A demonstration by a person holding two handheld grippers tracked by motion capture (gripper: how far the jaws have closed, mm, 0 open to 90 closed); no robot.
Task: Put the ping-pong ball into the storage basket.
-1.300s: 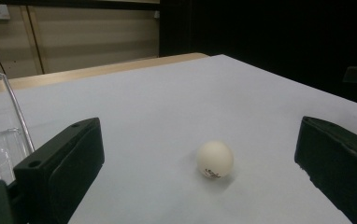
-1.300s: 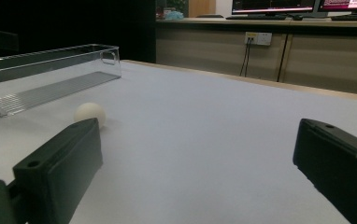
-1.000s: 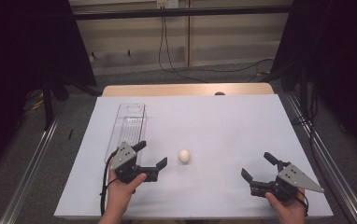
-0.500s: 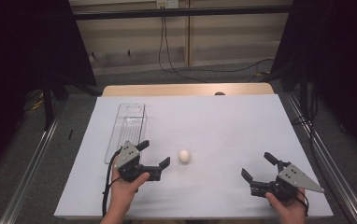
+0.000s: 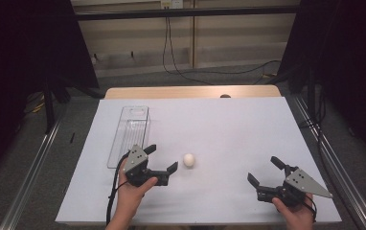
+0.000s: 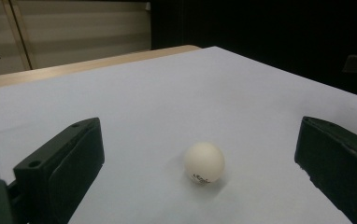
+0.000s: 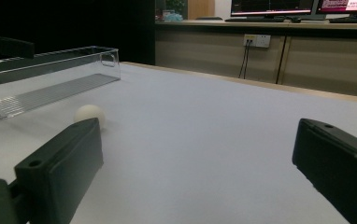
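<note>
White and alone, one ball (image 5: 189,160) lies on the table (image 5: 229,129), right of one clear tray (image 5: 129,134). Two grippers rest near: the left gripper (image 5: 162,161), jaws apart, beside the ball; the right gripper (image 5: 264,170), jaws apart, empty.

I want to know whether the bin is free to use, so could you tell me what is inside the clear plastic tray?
The clear tray looks empty: only its ribbed floor shows through. The left gripper covers its near corner.
</note>
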